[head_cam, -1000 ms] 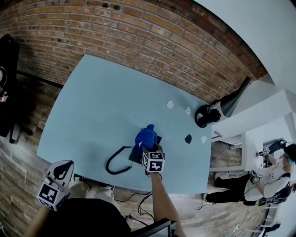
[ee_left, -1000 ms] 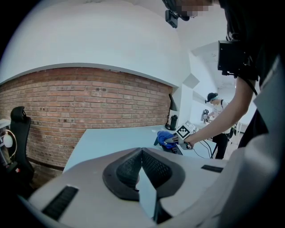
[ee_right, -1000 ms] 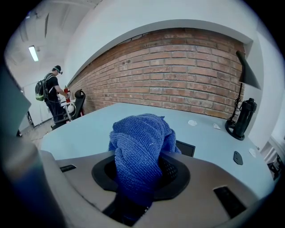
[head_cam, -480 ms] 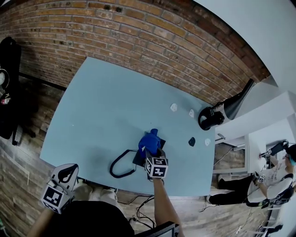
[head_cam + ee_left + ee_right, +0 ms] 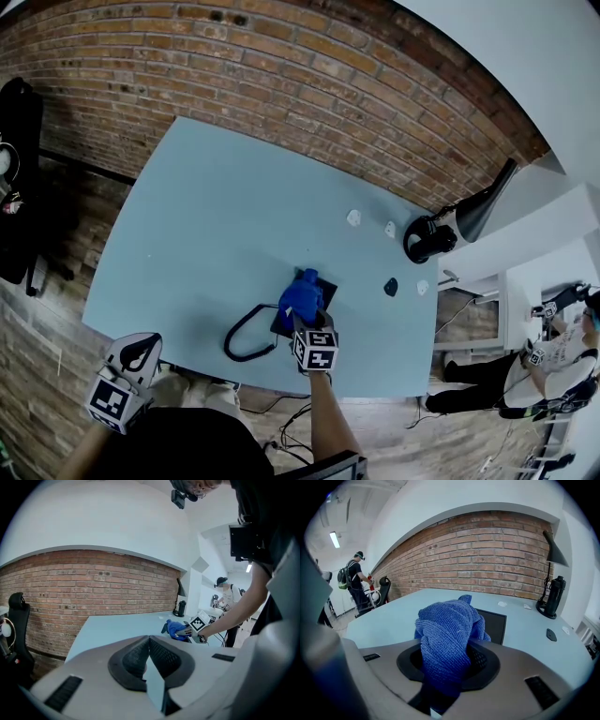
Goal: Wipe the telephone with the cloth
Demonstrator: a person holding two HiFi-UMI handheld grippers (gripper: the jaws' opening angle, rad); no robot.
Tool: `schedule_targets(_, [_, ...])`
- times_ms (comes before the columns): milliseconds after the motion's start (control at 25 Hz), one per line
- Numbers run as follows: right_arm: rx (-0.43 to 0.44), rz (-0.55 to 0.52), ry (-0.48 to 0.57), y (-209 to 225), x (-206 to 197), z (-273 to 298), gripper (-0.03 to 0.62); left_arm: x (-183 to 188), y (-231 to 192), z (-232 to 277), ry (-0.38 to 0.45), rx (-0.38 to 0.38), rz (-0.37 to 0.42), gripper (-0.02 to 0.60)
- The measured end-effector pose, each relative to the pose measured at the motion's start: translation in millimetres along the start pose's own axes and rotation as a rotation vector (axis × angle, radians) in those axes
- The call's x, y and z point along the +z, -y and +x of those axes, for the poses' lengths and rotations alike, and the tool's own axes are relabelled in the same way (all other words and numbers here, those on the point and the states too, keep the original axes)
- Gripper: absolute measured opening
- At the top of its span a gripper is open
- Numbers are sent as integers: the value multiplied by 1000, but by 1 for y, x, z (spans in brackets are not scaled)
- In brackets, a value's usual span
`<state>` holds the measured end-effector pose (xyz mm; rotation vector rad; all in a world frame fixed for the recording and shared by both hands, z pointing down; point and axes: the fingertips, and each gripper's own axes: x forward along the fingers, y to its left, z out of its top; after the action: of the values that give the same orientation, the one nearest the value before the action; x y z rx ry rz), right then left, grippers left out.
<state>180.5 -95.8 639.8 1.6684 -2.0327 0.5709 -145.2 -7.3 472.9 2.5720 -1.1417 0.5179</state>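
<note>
**Head view.** One black telephone (image 5: 315, 276) lies in the lower middle of the frame, near the bottom edge of the pale blue surface (image 5: 216, 206). Its one cord (image 5: 244, 336) loops out to its left. The right tongs (image 5: 302, 317) are clenched on the single blue cloth (image 5: 300, 294), which sits bunched on top of the telephone. The left tongs (image 5: 138, 351) hang at the lower left, off the surface's edge and well apart from the telephone. Right of the telephone lie four small bits (image 5: 353, 217), three pale and one dark. One black lamp (image 5: 424, 236) stands at the right edge.

**Left gripper view.** The left tongs (image 5: 149, 641) have their tips together with nothing between them. Right of centre and far off, the cloth (image 5: 176, 628) shows as a blue lump on the surface.

**Right gripper view.** The cloth (image 5: 447, 634) fills the middle of the frame, pinched between the jaws of the right tongs (image 5: 450, 660). The telephone (image 5: 494, 625) shows just behind it, to the right.

**Risks.** Nothing steadies the telephone, so a firm stroke will likely shove it toward the near edge or knock its handset loose. The cord could snag and drag the set. The cloth is held as a wad, so it may wipe only a narrow strip or slip from the pinch.
</note>
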Motion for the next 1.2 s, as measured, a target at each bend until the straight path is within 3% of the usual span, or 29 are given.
schedule_targets(1200, [16,45,-22,-17,-32,-15,144,-6,5,-4,-12,-5,2,-4])
